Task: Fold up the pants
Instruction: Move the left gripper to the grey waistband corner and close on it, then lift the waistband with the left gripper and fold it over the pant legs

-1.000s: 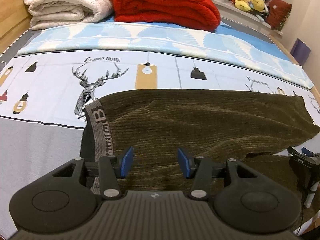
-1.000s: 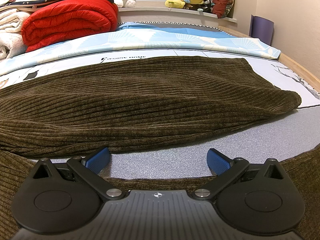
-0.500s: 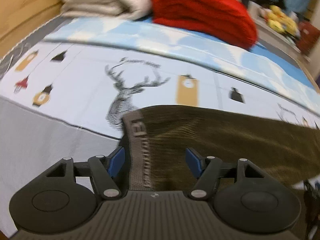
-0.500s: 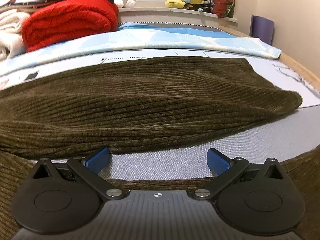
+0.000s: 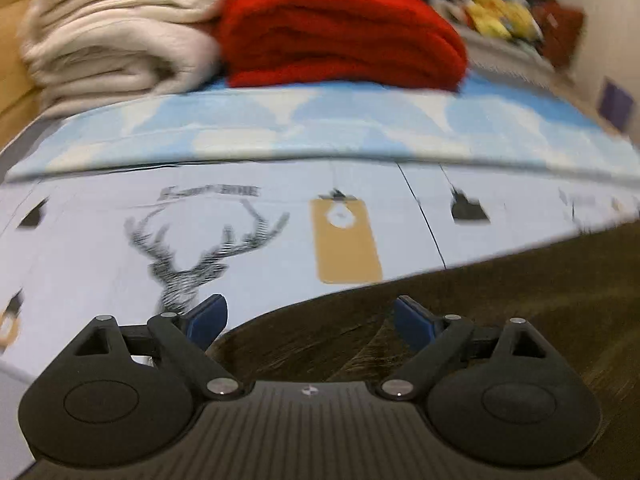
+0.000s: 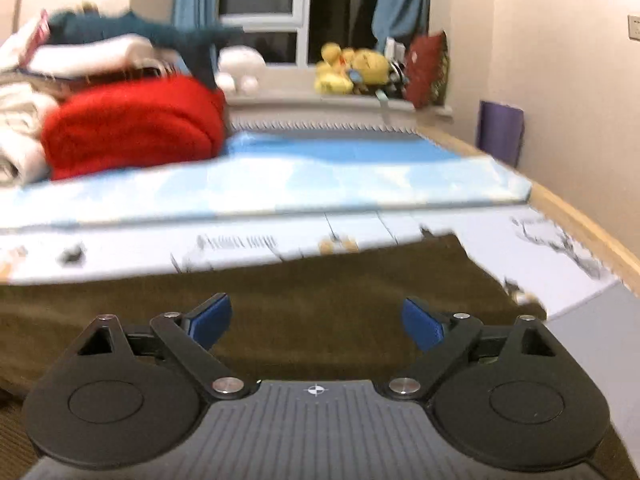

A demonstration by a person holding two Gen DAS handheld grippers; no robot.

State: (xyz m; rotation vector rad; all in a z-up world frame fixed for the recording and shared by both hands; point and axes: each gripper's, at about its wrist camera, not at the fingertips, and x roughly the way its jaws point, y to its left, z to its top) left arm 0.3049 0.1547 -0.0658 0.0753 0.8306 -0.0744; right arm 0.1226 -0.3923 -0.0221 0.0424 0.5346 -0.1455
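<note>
Dark olive corduroy pants (image 5: 500, 300) lie flat on the printed bed sheet (image 5: 240, 220). In the left wrist view they fill the lower right, and my left gripper (image 5: 310, 320) is open and empty over their near-left edge. In the right wrist view the pants (image 6: 320, 292) spread across the middle, with their right end near the sheet's grey part. My right gripper (image 6: 316, 318) is open and empty just above the fabric. Both views are blurred by motion.
A red folded blanket (image 5: 340, 32) and cream folded blankets (image 5: 108, 40) are stacked at the head of the bed. A light blue sheet (image 6: 300, 168) lies behind the pants. Plush toys (image 6: 352, 68) sit on the windowsill. The wooden bed edge (image 6: 580, 220) runs along the right.
Both grippers have lifted and tilted up, so more of the room shows. The left gripper has swung left off the waistband; its jaws have opened wider. The right stays open.
</note>
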